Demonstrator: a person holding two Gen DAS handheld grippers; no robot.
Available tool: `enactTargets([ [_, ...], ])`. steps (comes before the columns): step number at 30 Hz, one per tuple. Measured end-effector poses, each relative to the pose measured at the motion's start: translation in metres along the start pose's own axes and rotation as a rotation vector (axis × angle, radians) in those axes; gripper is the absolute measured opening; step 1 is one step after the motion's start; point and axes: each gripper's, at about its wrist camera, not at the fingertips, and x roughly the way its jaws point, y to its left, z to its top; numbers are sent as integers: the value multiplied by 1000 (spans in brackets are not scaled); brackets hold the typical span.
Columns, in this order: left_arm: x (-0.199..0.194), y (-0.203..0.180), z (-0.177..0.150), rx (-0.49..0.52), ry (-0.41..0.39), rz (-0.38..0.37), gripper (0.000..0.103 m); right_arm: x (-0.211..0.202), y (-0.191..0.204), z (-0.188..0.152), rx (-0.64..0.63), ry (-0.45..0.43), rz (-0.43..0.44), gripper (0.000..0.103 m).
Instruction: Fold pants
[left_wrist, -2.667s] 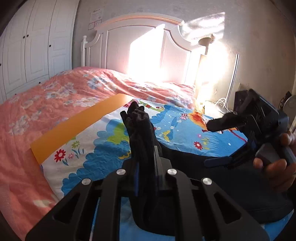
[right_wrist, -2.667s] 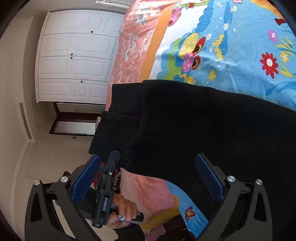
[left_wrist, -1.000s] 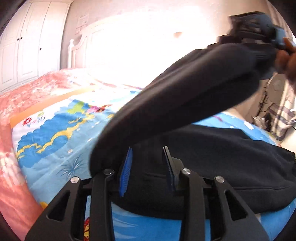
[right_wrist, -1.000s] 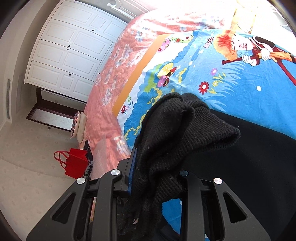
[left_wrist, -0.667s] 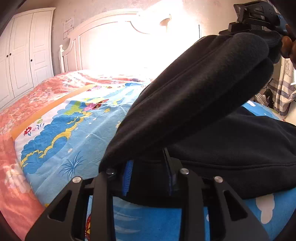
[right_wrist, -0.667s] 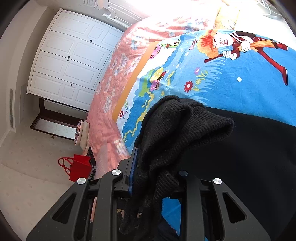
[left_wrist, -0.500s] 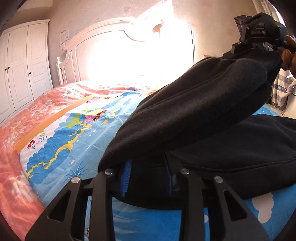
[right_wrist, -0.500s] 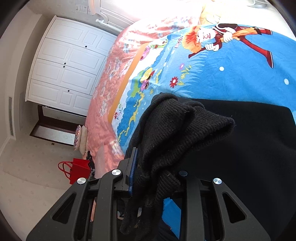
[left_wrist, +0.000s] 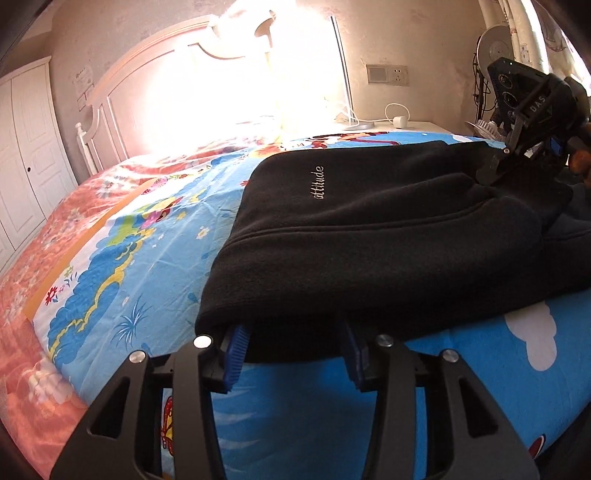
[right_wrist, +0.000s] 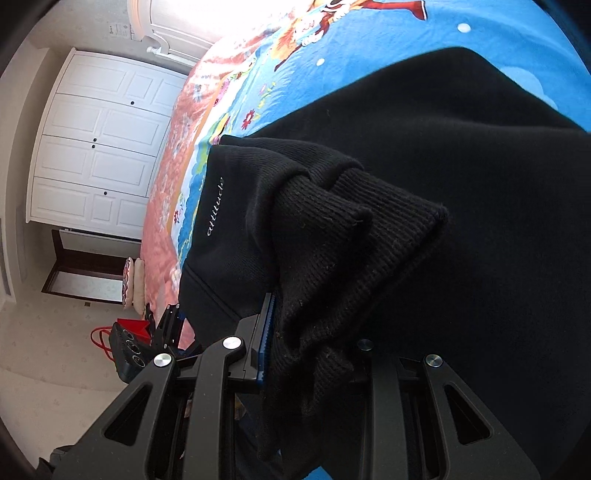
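Bed: one black pants, two hand-held grippers, right clamping cuffs

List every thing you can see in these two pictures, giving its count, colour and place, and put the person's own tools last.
pants: one, black, folded over on the bed, small pale lettering on top
cartoon sheet: one, mostly blue, under the pants
quilt: one, pink floral, under the sheet
headboard: one, white, far end of bed
wardrobe: one, white, beside bed
bag: one, red, on floor
left gripper: one, black with blue pads, jaws just opened, pants edge between them
right gripper: one, black, clamping ribbed cuffs
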Motion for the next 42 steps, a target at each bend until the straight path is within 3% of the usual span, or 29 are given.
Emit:
enactTargets([
  [6,-6,17,-2,-76,61,-72,46,4,-15,-4,-20,-65,-5,26],
  [9,-25,17,-6,-21,105,-114,47,1,-7,-4,-65,-82,-52,26],
  [12,-58,31,3,-20,38,-115,47,-3,28,-7,-215,-130,-205,26],
  [15,-71,47,37,-93,-61,-109,47,-6,52,-9,-312,-178,-322,26],
  [17,-56,45,70,-82,-81,-125,46,-9,53,-8,-311,-198,-351,26],
  [20,4,34,121,-60,-7,-282,46,-5,45,-7,-298,-195,-387,26],
  [23,92,12,148,26,175,-344,45,-3,25,-9,-252,-198,-376,26],
  [25,139,12,152,95,245,-269,48,-7,21,-13,-235,-216,-380,28],
  [26,143,21,159,76,219,-265,52,-6,23,-17,-237,-223,-383,29],
  [27,142,33,165,55,195,-100,68,-5,25,-20,-248,-232,-398,34],
  [28,135,46,167,39,170,66,73,-6,27,-22,-269,-244,-415,37],
  [29,122,60,167,5,130,111,74,-7,28,-24,-288,-259,-432,39],
  [32,79,99,145,-225,96,-67,75,-21,33,-34,-297,-307,-530,69],
  [33,65,105,132,-280,90,-140,75,-30,37,-39,-296,-351,-589,82],
  [34,52,107,115,-322,79,-198,75,-40,42,-47,-297,-408,-643,87],
  [36,35,107,79,-414,75,-312,75,-53,56,-54,-320,-472,-701,87],
  [39,33,98,32,-557,114,-447,75,-48,91,-53,-426,-559,-711,87],
  [42,36,84,6,-651,124,-567,75,-6,108,-38,-538,-524,-793,83],
])
